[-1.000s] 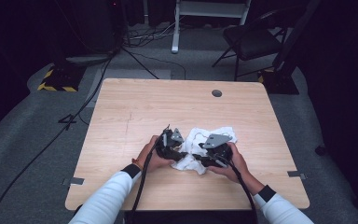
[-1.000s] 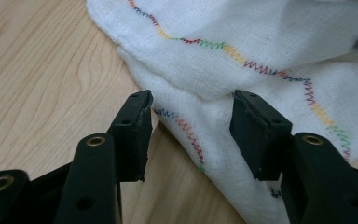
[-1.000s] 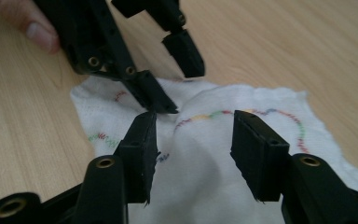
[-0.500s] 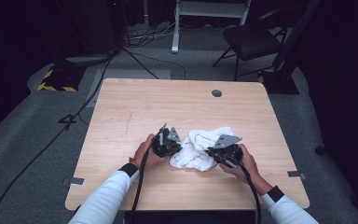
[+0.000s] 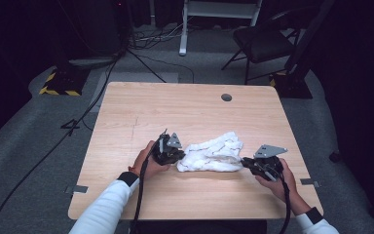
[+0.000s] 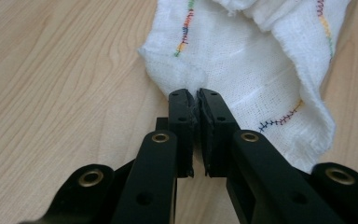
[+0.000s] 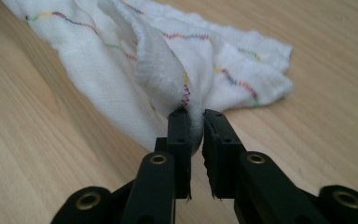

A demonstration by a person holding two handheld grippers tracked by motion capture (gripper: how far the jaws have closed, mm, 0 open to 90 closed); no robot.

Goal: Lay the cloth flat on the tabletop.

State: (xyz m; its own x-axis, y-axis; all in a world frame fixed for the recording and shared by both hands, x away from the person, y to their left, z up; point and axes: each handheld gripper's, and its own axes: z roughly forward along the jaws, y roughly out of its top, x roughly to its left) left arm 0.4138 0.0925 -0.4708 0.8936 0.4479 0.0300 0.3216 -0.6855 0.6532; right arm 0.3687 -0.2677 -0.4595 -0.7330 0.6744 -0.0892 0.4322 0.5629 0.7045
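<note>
I had my left gripper (image 6: 195,100) and my right gripper (image 7: 195,119) each clamped on an opposite end of the white cloth (image 5: 212,156) (bunched, near the front of the table (image 5: 141,114)) so that pulling apart could spread it flat.

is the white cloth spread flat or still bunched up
Bunched up. The white cloth lies in rumpled folds on the table, pinched at one end by each hand-held gripper, left and right.
</note>
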